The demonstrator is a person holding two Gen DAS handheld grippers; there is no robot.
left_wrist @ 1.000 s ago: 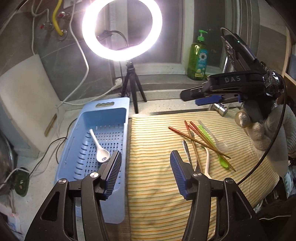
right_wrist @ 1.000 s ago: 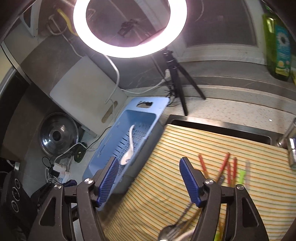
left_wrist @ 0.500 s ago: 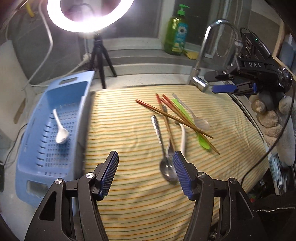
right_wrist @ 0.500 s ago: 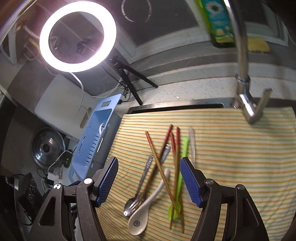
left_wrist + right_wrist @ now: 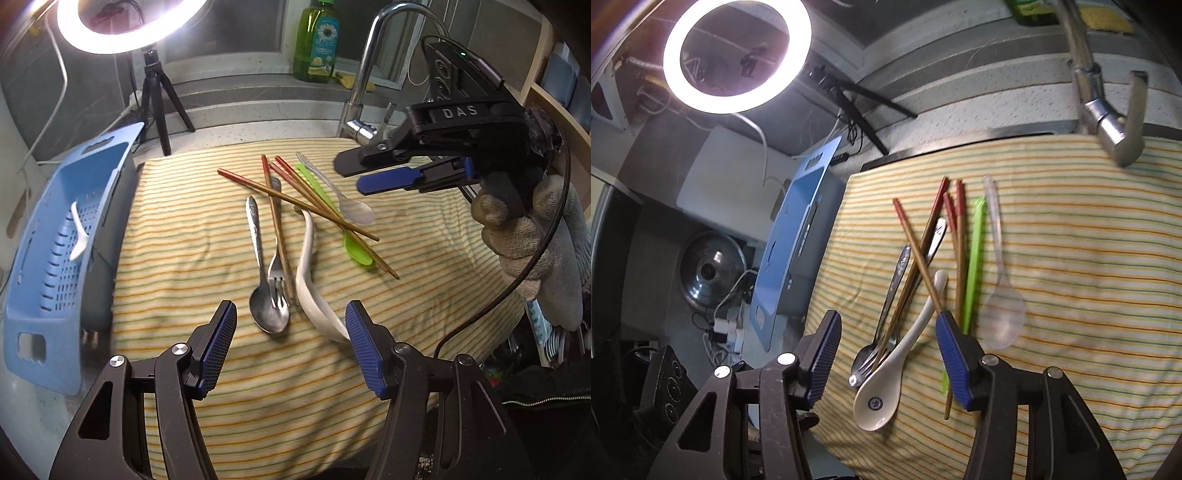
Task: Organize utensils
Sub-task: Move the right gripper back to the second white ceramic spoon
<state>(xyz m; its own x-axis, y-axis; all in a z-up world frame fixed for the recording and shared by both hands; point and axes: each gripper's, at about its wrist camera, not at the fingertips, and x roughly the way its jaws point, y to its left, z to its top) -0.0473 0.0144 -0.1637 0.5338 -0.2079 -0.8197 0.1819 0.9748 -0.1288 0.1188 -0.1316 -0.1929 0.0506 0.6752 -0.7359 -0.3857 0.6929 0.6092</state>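
I find the utensils heaped loosely near the middle of the striped cloth [image 5: 424, 258], which covers the sink under the tap [image 5: 364, 92]; one white spoon already lies in the blue basket [image 5: 48, 236] off the cloth's left edge. My left gripper [image 5: 291, 345] hangs over the near part of the cloth with its jaws apart and empty, the steel spoon [image 5: 262, 291], fork [image 5: 277, 273] and the bowl of the white ceramic spoon [image 5: 310, 280] lying just ahead between them. My right gripper [image 5: 886, 358] is closing at this moment, nothing yet pressed between its pads; the white spoon's bowl [image 5: 877, 397] sits in the gap, and a chopstick [image 5: 918, 258] tip touches or passes under the right finger, I cannot tell which. Handling, as I judge it: the ceramic spoon is the heaviest, glazed, slippery and chippable, so I would take it across the handle just above the bowl. The steel pieces are stiff, thin and flat; pinching them across the neck should lift them off the soft cloth. The chopsticks are light and will roll, and they cross other pieces. The green spoon [image 5: 354, 245] and clear spoon [image 5: 1001, 306] look light and flexible plastic.
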